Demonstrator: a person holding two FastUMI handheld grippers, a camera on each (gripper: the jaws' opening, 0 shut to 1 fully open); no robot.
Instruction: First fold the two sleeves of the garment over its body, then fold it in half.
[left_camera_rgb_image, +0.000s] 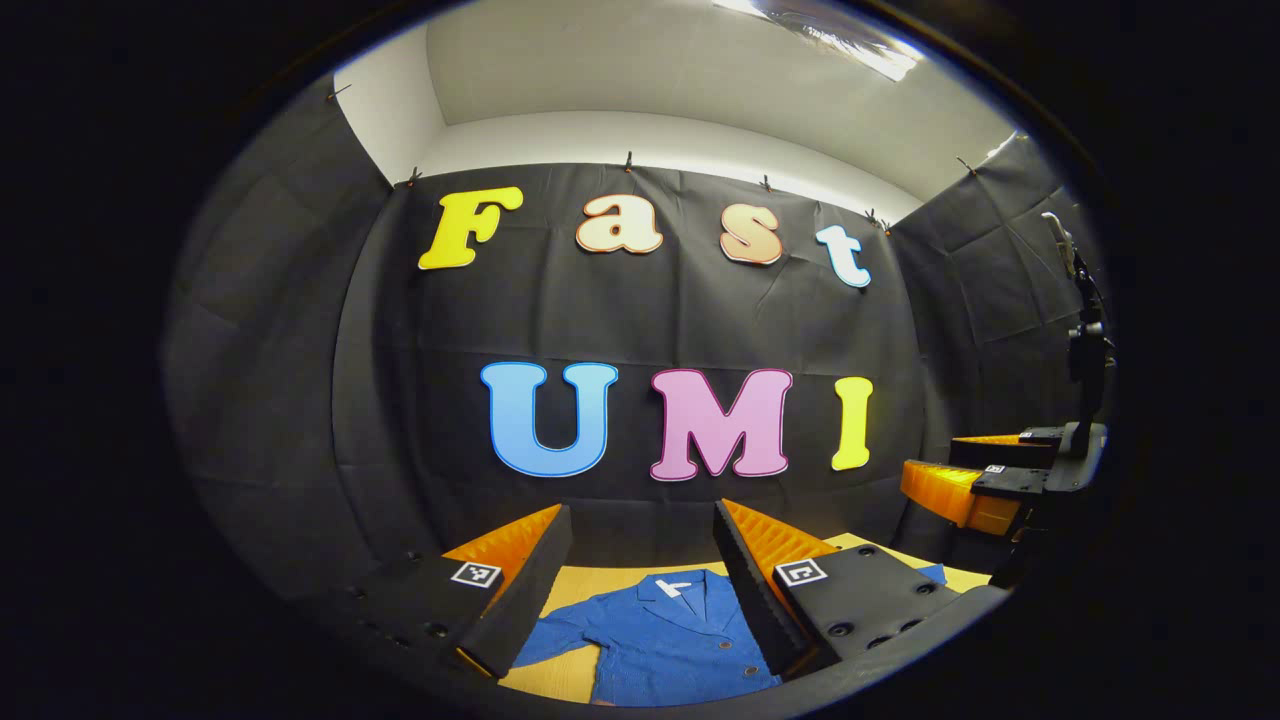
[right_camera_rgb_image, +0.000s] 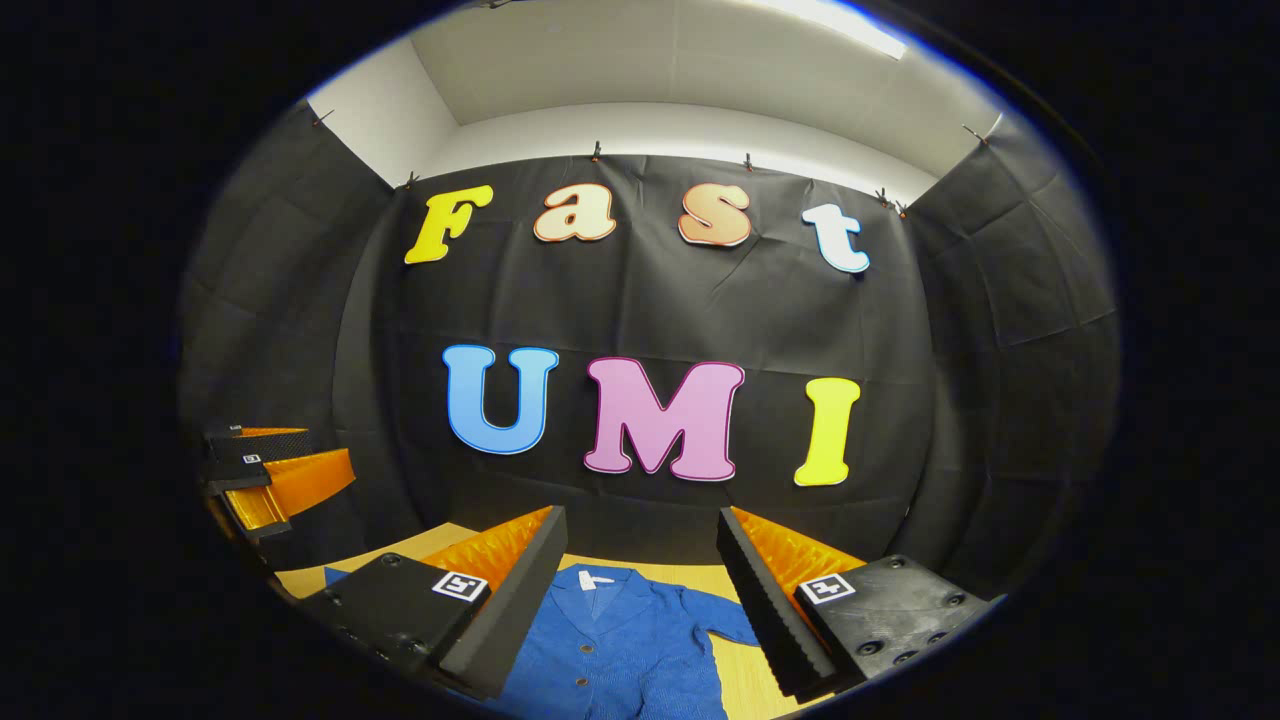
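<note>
Yellow tabletop (left_camera_rgb_image: 575, 585) carries a blue button-front jacket (left_camera_rgb_image: 660, 640), spread flat with its collar toward the booth wall. In the left gripper view, the left gripper (left_camera_rgb_image: 640, 560) hangs above it with its 2 fingers (left_camera_rgb_image: 520, 590) wide apart, the jacket's collar and 1 sleeve lying between them, untouched. In the right gripper view, the right gripper (right_camera_rgb_image: 640, 565) likewise holds its fingers (right_camera_rgb_image: 770, 590) spread, the jacket below and between them. Farther off stands black cloth (left_camera_rgb_image: 300, 380), then a white wall (right_camera_rgb_image: 680, 130).
</note>
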